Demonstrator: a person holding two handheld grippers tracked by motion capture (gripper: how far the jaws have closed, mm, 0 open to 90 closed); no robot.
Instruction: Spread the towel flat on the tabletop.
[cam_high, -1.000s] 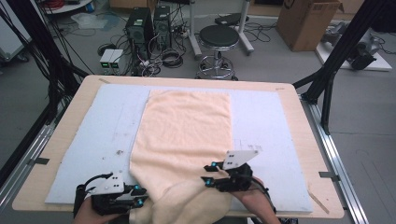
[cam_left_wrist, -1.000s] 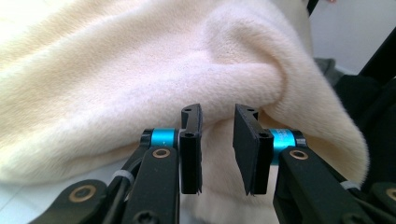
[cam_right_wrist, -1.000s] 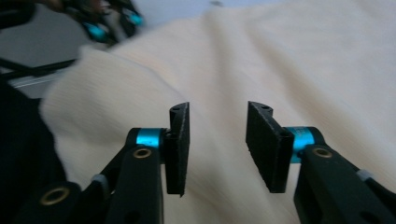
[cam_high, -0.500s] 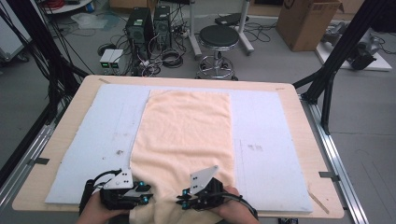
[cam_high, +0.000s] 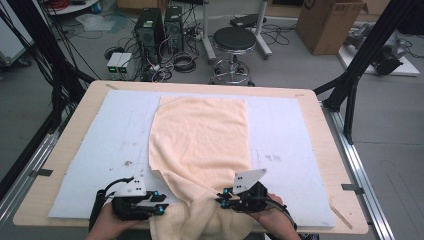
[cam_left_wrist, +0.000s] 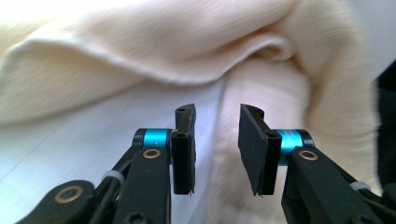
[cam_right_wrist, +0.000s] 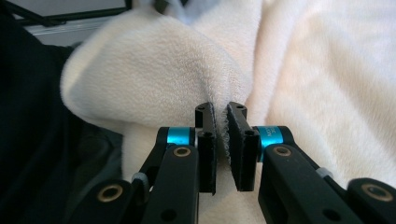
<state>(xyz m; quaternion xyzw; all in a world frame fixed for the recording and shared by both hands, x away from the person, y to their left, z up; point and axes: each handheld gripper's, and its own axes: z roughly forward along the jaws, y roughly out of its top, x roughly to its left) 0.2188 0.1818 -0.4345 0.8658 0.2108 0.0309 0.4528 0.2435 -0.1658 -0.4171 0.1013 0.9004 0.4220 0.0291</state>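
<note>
No text, brand, number or sign can be read in any of the views. Faint dark marks stand on the pale blue mat (cam_high: 290, 135) covering the counter (cam_high: 320, 125), right of the cream towel (cam_high: 200, 135), but they are too small and blurred to make out. The cardboard box (cam_high: 330, 20) on the floor shows a dark print at its top edge, cut off and illegible.

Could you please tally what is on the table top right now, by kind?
Cream terry-cloth towel: 1
Pale blue flat foam mat: 1
Black hand-held claws: 2, the left claw and the right claw
Total: 4
</note>
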